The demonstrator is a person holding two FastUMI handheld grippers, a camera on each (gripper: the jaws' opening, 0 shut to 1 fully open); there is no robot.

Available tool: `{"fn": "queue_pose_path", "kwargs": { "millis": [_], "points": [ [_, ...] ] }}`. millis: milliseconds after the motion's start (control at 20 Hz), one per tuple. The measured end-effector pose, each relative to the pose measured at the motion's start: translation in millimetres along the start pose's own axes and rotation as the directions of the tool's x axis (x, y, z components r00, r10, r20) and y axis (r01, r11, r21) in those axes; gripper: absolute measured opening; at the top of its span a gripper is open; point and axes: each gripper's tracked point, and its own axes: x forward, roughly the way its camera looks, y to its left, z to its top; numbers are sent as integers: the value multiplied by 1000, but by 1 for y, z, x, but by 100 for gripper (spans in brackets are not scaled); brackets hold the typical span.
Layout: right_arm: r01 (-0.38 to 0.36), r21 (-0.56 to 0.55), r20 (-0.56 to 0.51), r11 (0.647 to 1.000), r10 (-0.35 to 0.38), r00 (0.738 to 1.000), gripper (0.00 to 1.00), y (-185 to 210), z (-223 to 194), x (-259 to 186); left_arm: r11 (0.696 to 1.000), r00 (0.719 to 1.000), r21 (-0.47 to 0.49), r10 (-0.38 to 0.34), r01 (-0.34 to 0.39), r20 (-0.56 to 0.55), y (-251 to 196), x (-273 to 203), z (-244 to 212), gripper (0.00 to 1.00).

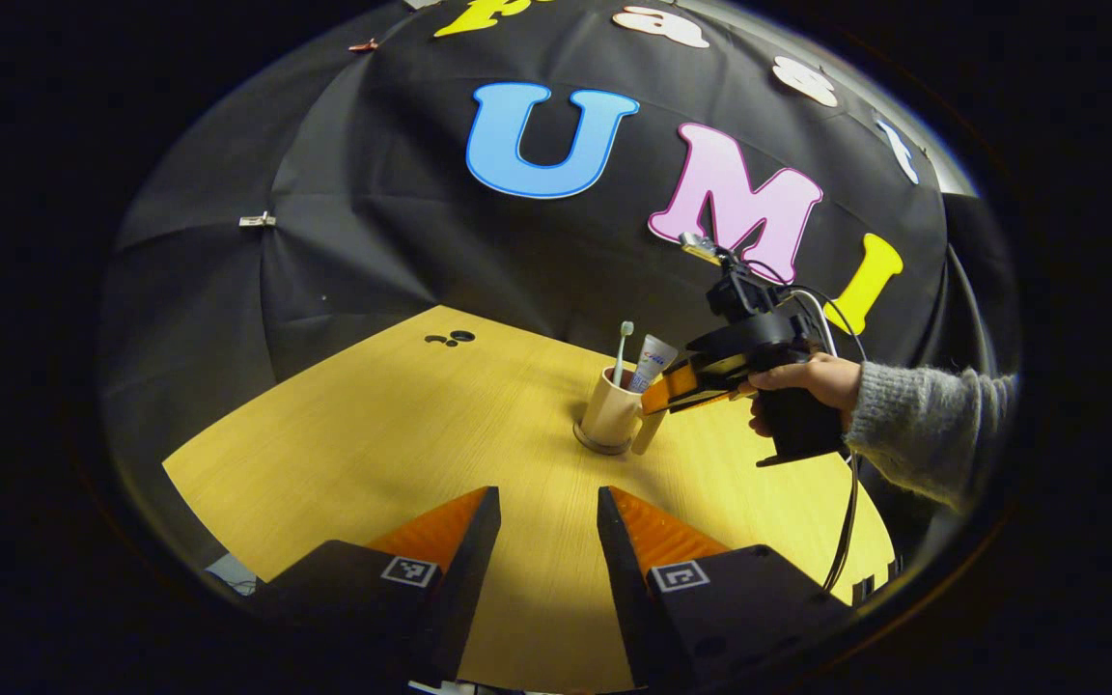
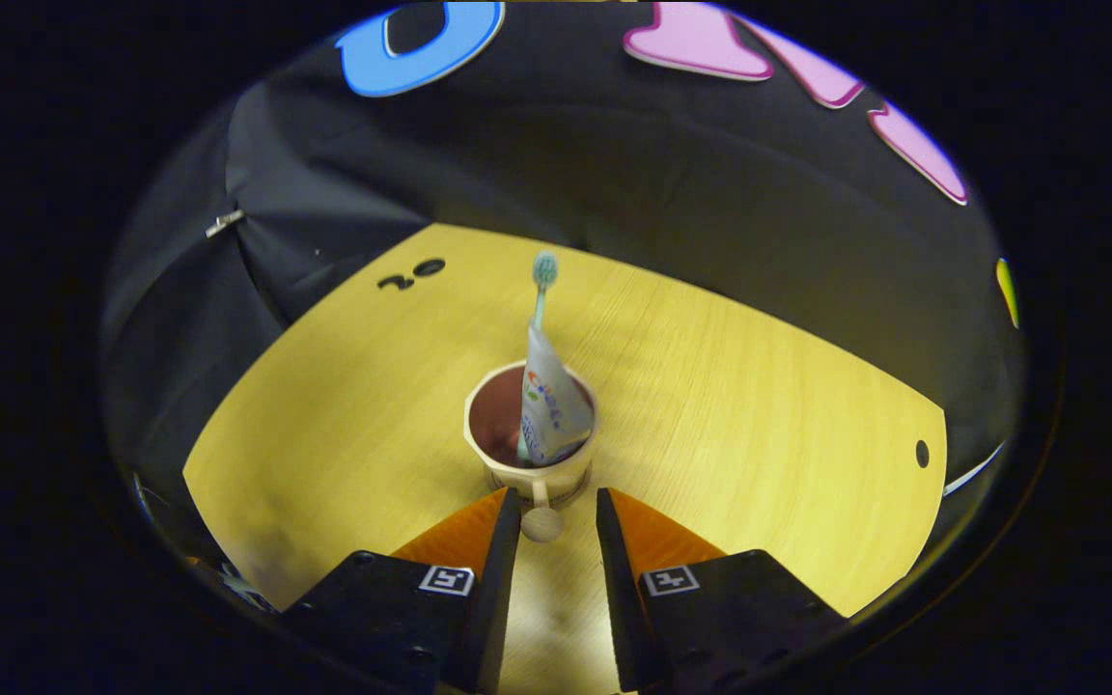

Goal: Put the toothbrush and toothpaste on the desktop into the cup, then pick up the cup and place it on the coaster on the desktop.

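A beige cup (image 1: pixel 609 413) stands upright on a dark round coaster (image 1: pixel 598 447) in the middle of the wooden desk (image 1: pixel 373 434). In the cup, the toothbrush (image 1: pixel 624 349) and the toothpaste tube (image 1: pixel 654 361) stick up. A person's hand (image 1: pixel 807 381) holds my right gripper (image 1: pixel 657 398) at the cup's right side. In the right gripper view, the cup (image 2: pixel 508 425) holds the toothpaste (image 2: pixel 551 410) and the toothbrush (image 2: pixel 542 280). Its knobbed handle (image 2: pixel 542 523) lies between the fingers of my right gripper (image 2: pixel 557 497), with a gap on each side. My left gripper (image 1: pixel 548 507) hangs open above the desk's front.
Small dark holes (image 1: pixel 450 339) mark the desk's far left corner, and another hole (image 2: pixel 921 453) sits near its right edge. A grey sleeve (image 1: pixel 923 425) and a black cable (image 1: pixel 846 521) reach in from the right. The black cloth wall stands behind the desk.
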Motion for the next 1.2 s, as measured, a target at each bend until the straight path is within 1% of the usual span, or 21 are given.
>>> {"fn": "queue_pose_path", "kwargs": {
  "millis": [100, 200, 250, 300, 400, 450, 500, 600, 650, 700, 800, 950, 1050, 1100, 1150, 1200],
  "points": [
    [-7, 29, 90, 1000, 4, 996, 49, 0, 11, -35, 1000, 1000, 18, -4, 4, -2, -3, -6, 9, 66],
    [-27, 49, 173, 998, 18, 985, 48, 2, 17, -73, 999, 1000, 34, -11, 11, 4, -11, -11, 23, 66],
    [-31, 54, 220, 998, 19, 975, 49, 2, 22, -99, 999, 1000, 44, -13, 13, 11, -15, -13, 31, 66],
    [-35, 59, 262, 998, 19, 965, 49, 2, 25, -122, 998, 1000, 54, -19, 18, 21, -20, -16, 39, 69],
    [-48, 79, 336, 996, 19, 942, 48, 5, 27, -165, 997, 998, 63, -38, 35, 46, -33, -23, 57, 70],
    [-57, 91, 364, 994, 20, 931, 51, 8, 25, -185, 997, 997, 66, -53, 49, 55, -41, -28, 63, 70],
    [-59, 99, 395, 993, 16, 919, 50, 8, 23, -204, 995, 996, 74, -69, 64, 61, -49, -31, 68, 72],
    [-42, 103, 433, 994, -6, 901, 50, 6, 18, -240, 991, 993, 101, -92, 84, 79, -63, -40, 80, 76],
    [-28, 104, 443, 994, -21, 896, 47, 4, 10, -253, 989, 990, 115, -105, 94, 91, -70, -46, 87, 76],
    [-19, 114, 447, 993, -34, 894, 51, 2, 3, -263, 986, 987, 130, -123, 110, 99, -77, -43, 87, 76],
    [-28, 134, 453, 991, -36, 891, 52, 4, -12, -280, 979, 983, 161, -146, 127, 112, -88, -48, 94, 77],
    [8, 142, 473, 990, -75, 878, 53, -7, -29, -297, 972, 979, 191, -164, 140, 120, -97, -55, 98, 77],
    [17, 138, 489, 990, -83, 868, 54, -5, -35, -307, 968, 978, 207, -172, 145, 121, -102, -60, 97, 78],
    [28, 139, 492, 990, -93, 866, 64, -8, -38, -312, 966, 977, 216, -173, 144, 121, -103, -61, 95, 80],
    [31, 148, 498, 989, -101, 861, 66, -9, -40, -316, 964, 977, 225, -175, 144, 125, -103, -62, 95, 80],
    [31, 161, 503, 986, -109, 858, 66, -10, -42, -319, 963, 976, 230, -174, 142, 128, -104, -63, 94, 81]
  ]
}}
